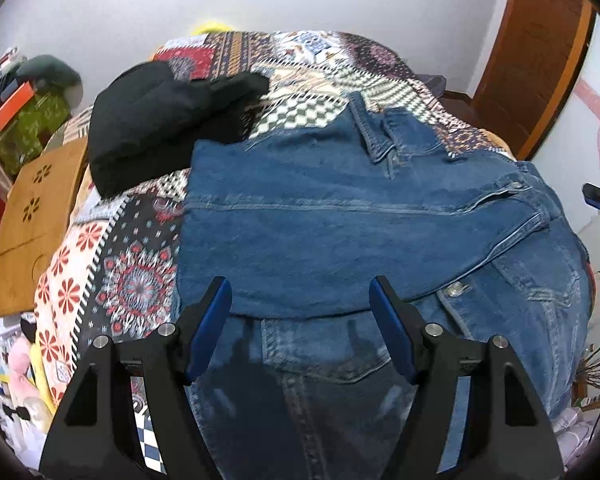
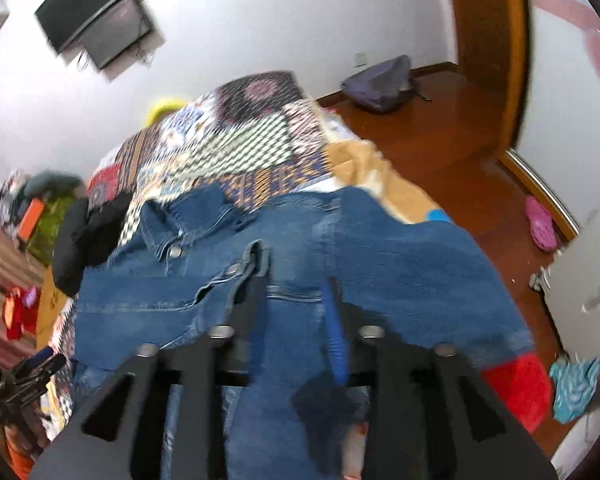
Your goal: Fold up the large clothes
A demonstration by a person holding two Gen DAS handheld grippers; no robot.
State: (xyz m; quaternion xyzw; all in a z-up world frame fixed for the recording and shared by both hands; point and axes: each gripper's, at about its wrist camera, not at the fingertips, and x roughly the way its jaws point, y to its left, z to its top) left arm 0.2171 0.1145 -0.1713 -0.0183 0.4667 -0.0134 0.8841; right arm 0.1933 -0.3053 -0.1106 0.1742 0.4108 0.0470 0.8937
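Note:
A blue denim jacket [image 1: 340, 232] lies spread on the patterned bedspread [image 1: 132, 280], its collar [image 1: 376, 136] toward the far side and a sleeve folded across its body. My left gripper [image 1: 300, 286] hovers over the jacket's near part, its jaws wide apart and nothing between the blue pads [image 1: 214, 320]. In the blurred right wrist view the same jacket [image 2: 400, 264] fills the middle. My right gripper [image 2: 294, 284] is just above it, jaws partly apart, with a sleeve cuff [image 2: 252, 256] lying by the tip of its left finger and not pinched.
A black garment [image 1: 160, 120] lies folded on the bed's far left. A wooden board [image 1: 32, 216] leans at the left edge. On the wooden floor [image 2: 440, 136] are a grey backpack [image 2: 380, 84] and a pink shoe [image 2: 542, 224]. A red cloth [image 2: 516, 388] hangs at the bed's right.

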